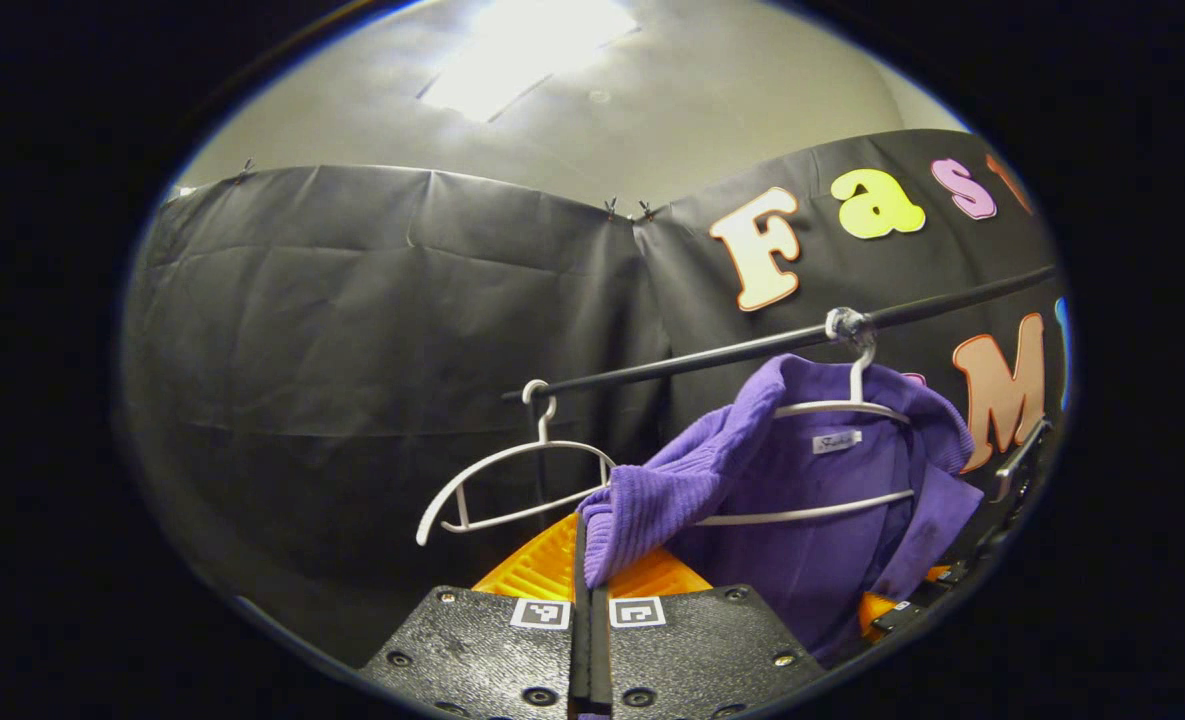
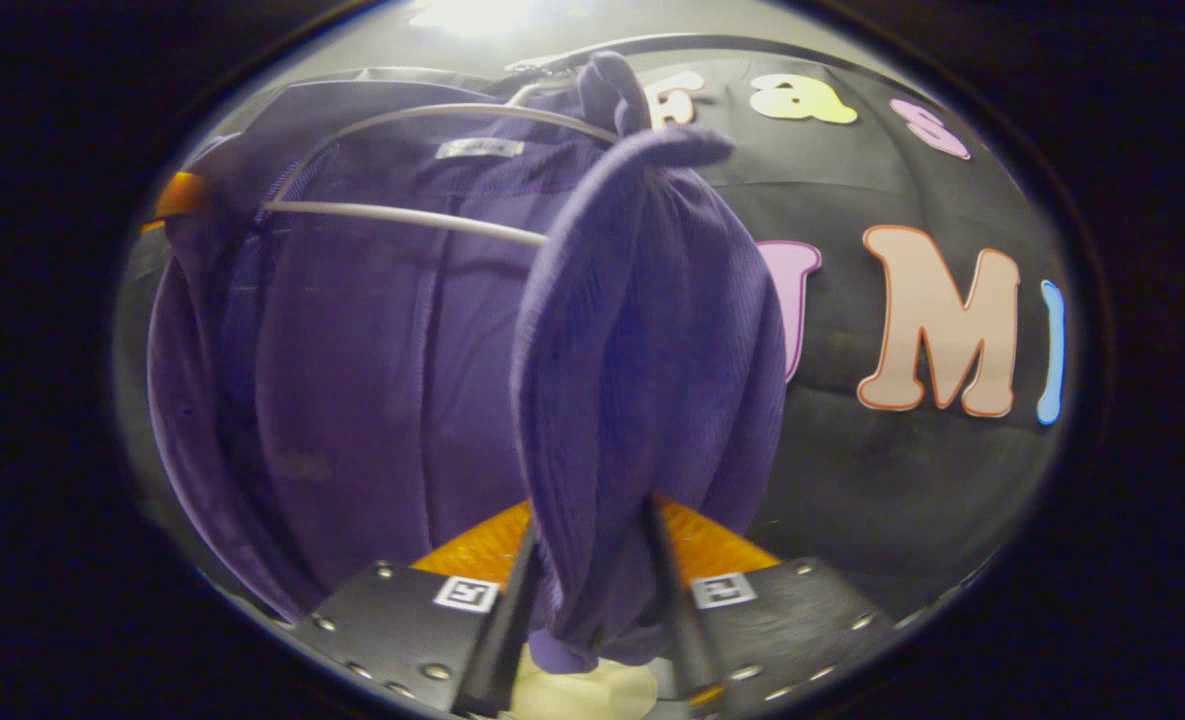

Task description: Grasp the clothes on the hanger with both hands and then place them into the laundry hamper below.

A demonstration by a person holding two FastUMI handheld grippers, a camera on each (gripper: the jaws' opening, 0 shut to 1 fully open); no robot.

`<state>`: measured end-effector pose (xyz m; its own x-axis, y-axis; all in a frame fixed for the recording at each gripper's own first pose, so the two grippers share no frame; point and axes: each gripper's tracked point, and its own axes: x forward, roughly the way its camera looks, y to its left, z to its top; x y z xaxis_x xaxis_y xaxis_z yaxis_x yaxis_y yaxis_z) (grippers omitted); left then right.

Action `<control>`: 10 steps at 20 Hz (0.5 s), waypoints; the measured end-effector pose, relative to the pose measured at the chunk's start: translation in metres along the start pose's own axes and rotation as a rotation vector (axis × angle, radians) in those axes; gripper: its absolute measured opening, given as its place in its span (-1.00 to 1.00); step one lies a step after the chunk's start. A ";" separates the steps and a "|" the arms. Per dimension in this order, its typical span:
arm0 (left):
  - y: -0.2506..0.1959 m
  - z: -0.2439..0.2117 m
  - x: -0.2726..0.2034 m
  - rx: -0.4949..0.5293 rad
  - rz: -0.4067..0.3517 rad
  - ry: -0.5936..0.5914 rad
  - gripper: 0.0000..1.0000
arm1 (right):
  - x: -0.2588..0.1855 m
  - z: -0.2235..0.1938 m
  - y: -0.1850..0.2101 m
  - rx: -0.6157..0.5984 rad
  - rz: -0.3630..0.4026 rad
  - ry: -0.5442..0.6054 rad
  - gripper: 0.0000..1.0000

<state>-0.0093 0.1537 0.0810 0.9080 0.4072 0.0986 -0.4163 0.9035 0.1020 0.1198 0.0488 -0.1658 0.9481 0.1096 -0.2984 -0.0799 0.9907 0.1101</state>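
Purple knit fills the left gripper view: the garment [image 1: 812,520] hangs on a white hanger [image 1: 842,410] from the dark rail [image 1: 732,350], and the left gripper [image 1: 589,600] is clamped on a ribbed fold pulled toward the camera. An empty hanger [image 1: 512,480] hangs beside it. In the right gripper view, the right gripper [image 2: 592,590] pinches a thick bunch of the same garment [image 2: 352,350]. To do this well, both grips should lift the shoulders clear of the hanger together before lowering; the hamper's place is unclear.
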 end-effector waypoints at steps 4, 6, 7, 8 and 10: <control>0.014 0.002 0.011 0.003 0.037 -0.003 -1.00 | 0.001 -0.006 -0.022 0.032 -0.077 0.039 -0.61; 0.020 0.006 0.015 0.010 0.052 -0.018 -0.99 | -0.001 -0.005 -0.033 0.036 -0.102 0.037 -0.84; 0.023 0.008 0.017 0.013 0.057 -0.021 -1.00 | -0.001 -0.002 -0.039 0.033 -0.116 0.035 -0.84; 0.025 0.008 0.020 0.014 0.061 -0.024 -1.00 | -0.001 0.003 -0.047 0.029 -0.132 0.028 -0.84; 0.028 0.010 0.025 0.011 0.067 -0.028 -1.00 | -0.001 0.014 -0.065 0.027 -0.167 0.008 -0.77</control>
<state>0.0008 0.1881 0.0961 0.8764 0.4629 0.1328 -0.4768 0.8727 0.1047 0.1281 -0.0164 -0.1598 0.9451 -0.0553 -0.3220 0.0866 0.9927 0.0836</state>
